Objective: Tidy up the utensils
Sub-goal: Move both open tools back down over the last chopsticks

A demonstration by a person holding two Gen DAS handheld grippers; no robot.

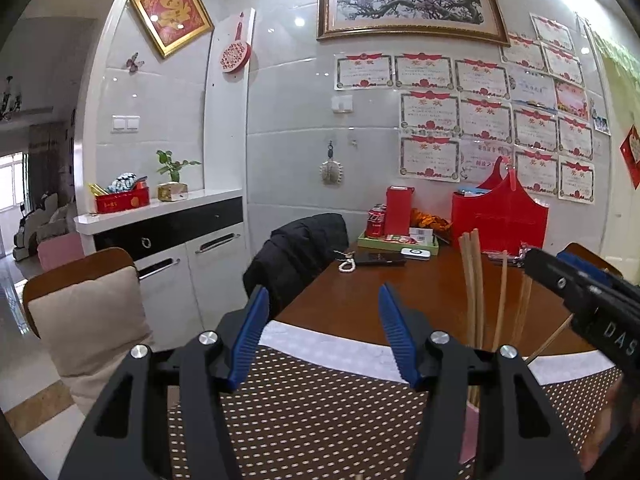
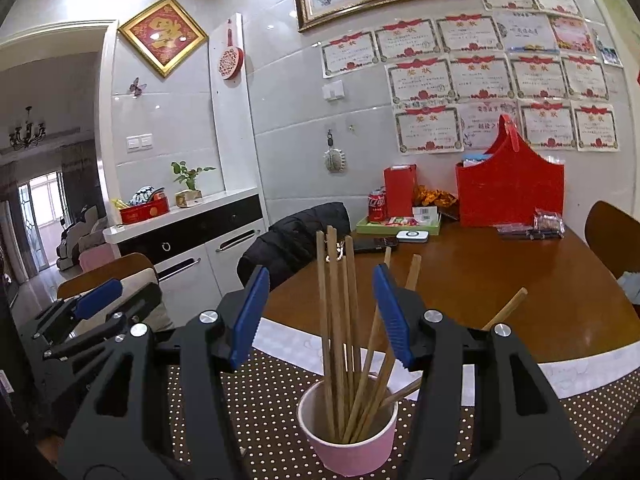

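Your right gripper [image 2: 320, 316] has its jaws apart w/ the chopsticks [image 2: 340, 320] standing between the blue pads, no pad pressing on any stick. Left gripper [image 1: 324, 328] is spread too, nothing in it, off to the left of the cup.

The chopsticks sit in the pink cup [image 2: 347, 436], near edge of the table [image 2: 500, 300], on the dotted mat [image 2: 248, 400].

Risks from here:
- Cup looks like light paper, tall load, top-heavy. If you nudge a stick w/ a pad on the way out, it'll likely tip.
- Sticks lean at diff angles, a couple splayed far right; one could snag the right-hand pad and lever the cup over.
- Left gripper is close by; a sideways swing could clip the sticks.

Materials: sticks are thin, straight, pale bamboo/wood, smooth. Cup is round, tapered, white inside. Mat is brown, woven-looking, white dots, prob grippy. Table is glossy brown wood, slick. Pads are ribbed.
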